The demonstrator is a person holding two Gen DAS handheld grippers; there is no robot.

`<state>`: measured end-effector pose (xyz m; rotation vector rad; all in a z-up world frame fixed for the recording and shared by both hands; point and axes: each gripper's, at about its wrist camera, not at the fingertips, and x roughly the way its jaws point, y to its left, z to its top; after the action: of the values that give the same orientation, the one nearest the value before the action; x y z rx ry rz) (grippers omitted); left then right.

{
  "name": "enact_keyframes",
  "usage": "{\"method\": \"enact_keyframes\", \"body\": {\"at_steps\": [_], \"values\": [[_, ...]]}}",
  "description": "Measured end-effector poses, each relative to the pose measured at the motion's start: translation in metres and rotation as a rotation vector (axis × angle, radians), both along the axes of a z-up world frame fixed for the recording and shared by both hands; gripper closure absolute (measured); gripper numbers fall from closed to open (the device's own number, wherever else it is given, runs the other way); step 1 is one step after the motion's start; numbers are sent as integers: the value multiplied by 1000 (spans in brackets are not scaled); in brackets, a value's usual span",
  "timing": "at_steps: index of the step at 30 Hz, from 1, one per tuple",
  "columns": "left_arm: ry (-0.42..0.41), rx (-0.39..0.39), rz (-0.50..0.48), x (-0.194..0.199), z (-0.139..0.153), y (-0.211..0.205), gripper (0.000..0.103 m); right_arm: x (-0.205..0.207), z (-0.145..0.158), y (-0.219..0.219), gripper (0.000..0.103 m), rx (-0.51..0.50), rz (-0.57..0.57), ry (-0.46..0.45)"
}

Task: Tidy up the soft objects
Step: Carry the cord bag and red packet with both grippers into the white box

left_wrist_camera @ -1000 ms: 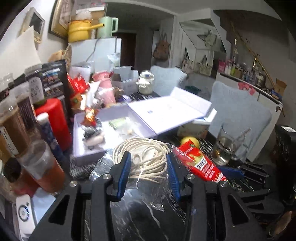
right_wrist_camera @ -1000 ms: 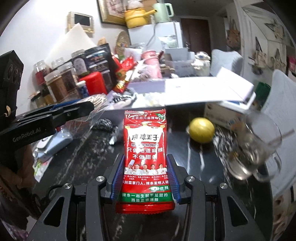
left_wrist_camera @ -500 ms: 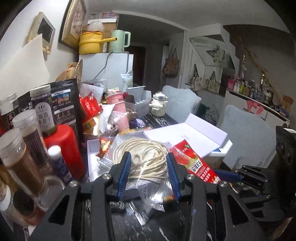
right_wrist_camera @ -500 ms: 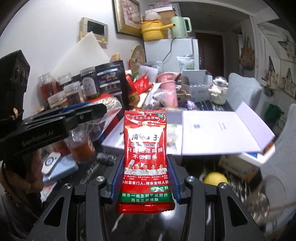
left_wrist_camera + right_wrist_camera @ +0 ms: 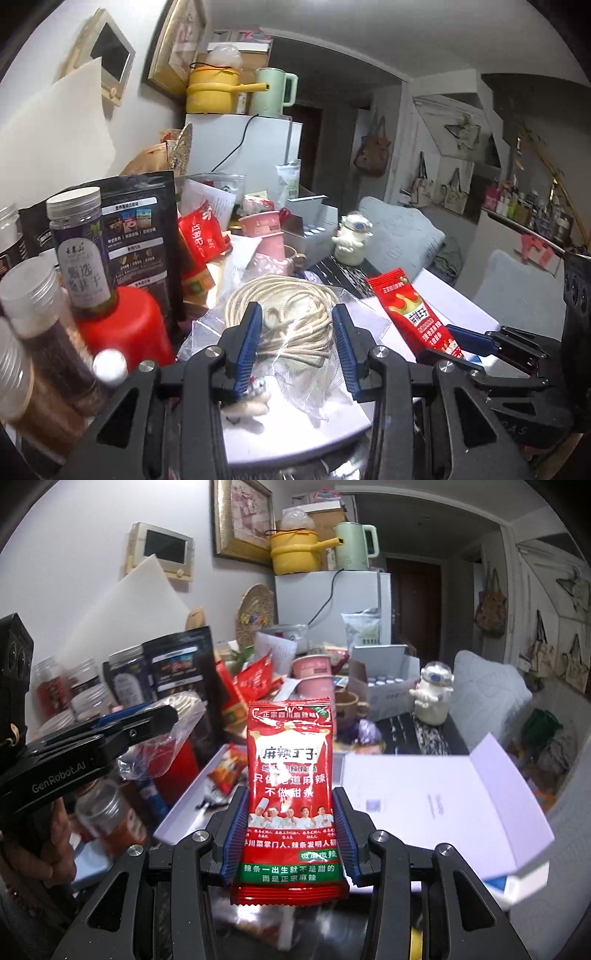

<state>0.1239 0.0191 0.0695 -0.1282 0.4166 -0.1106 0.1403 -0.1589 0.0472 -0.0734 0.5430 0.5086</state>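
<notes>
A coil of cream rope sealed in a clear plastic bag (image 5: 295,325) is clamped between the blue-padded fingers of the left gripper (image 5: 297,347), and it is held in the air above the open white box (image 5: 295,424), in which a few small items can be made out, though they are too blurred to be named. A red snack packet printed with Chinese characters (image 5: 291,794) is pinched upright between the pads of the right gripper (image 5: 290,834), its lower edge hanging below the fingers. In the right wrist view the packet is seen in front of the box's raised white lid (image 5: 424,797), with the left gripper and its bagged rope at the left edge. The packet is also seen in the left wrist view, tilted, just to the right of the rope bag. A red bottle (image 5: 125,332), capped jars (image 5: 77,236) and a black pouch (image 5: 140,236) are crowded to the left of the box.
</notes>
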Motion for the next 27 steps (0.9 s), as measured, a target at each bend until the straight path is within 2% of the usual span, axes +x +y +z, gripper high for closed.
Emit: {"method": "enact_keyframes", "body": {"at_steps": [7,11,20,22,25,27], "values": [[1,-2,20,37,-3,7,64,37,2,13,60,-5,2,-8],[3,16,73,54,-10,10,64,57,-2,21,60,-10,16,5],[83,72,96,76,-41,8,64,92,-32,37,60,-55,42,92],[112,89,100,84,-52,8,64,96,-43,42,60,-96,36,108],[164,76,86,94,-65,9,64,102,-54,44,60,-105,40,147],[187,106,93,100,-74,8,64,105,-59,44,60,-107,41,159]]}}
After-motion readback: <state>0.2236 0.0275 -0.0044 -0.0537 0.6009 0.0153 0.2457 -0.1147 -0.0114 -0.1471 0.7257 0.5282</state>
